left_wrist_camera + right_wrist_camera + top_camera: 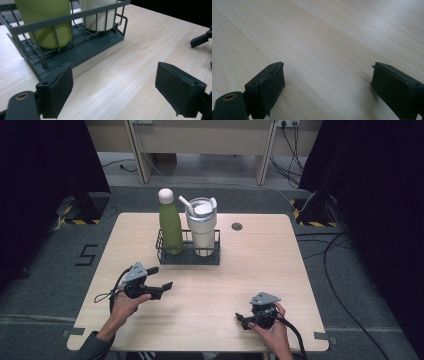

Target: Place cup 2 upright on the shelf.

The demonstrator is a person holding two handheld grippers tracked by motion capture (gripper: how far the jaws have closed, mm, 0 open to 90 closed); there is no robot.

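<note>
Right now both my grippers stand released, holding nothing. My left gripper [113, 91] has its 2 fingers [58, 92] spread wide over bare wood, aimed at the near long side of the wire rack [75, 53], which sits just beyond the fingertips — near, not touching. From above, that left gripper [161, 277] hovers in front of the rack's left corner. My right gripper [327, 87] is just as open, its fingers [268, 88] framing nothing but grain; in the high view the right gripper [242, 319] rests low at the near right of the surface [280, 265], well apart from everything.

Outward from there: the rack [187, 256] stands toward the far middle of the surface, with 2 vessels upright in it side by side — a green bottle [170, 226] on the left, a cream tumbler [202, 227] with lid and straw on the right.

I judge the rack to be stiff metal, light by itself but top-heavy with 2 tall drinks aboard. The bottle looks smooth and slippery, so I would pinch it across the body above the rack's rail. For the rack itself, the top rail at a short end offers the surest grip — lifted level, or the tumbler may tip.
</note>
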